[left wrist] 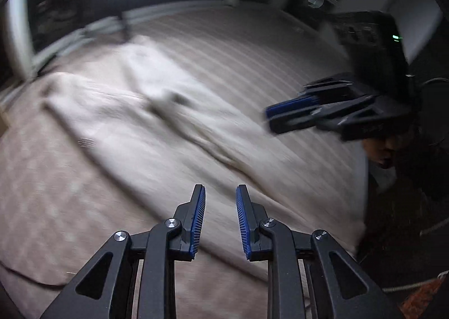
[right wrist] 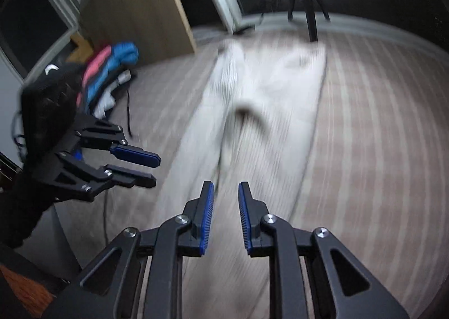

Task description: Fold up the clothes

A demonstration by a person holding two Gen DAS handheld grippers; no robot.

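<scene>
A pale cream garment (left wrist: 157,111), creased and blurred, lies spread flat on the striped beige bedcover (left wrist: 252,46). In the right wrist view the garment (right wrist: 266,94) runs away from me like a pair of trousers with two long legs. My left gripper (left wrist: 220,192) hovers open above its near edge with nothing between the blue pads. My right gripper (right wrist: 226,187) is also open and empty over the near end of the garment. Each gripper shows in the other's view: the right gripper (left wrist: 269,118) at the right, the left gripper (right wrist: 156,169) at the left, both above the bedcover.
A heap of blue, pink and white clothes (right wrist: 112,72) sits at the bed's far left by a wooden panel (right wrist: 134,10). Tripod legs (right wrist: 308,10) stand beyond the bed. The bed's right edge (left wrist: 364,178) drops to a dark floor with cables.
</scene>
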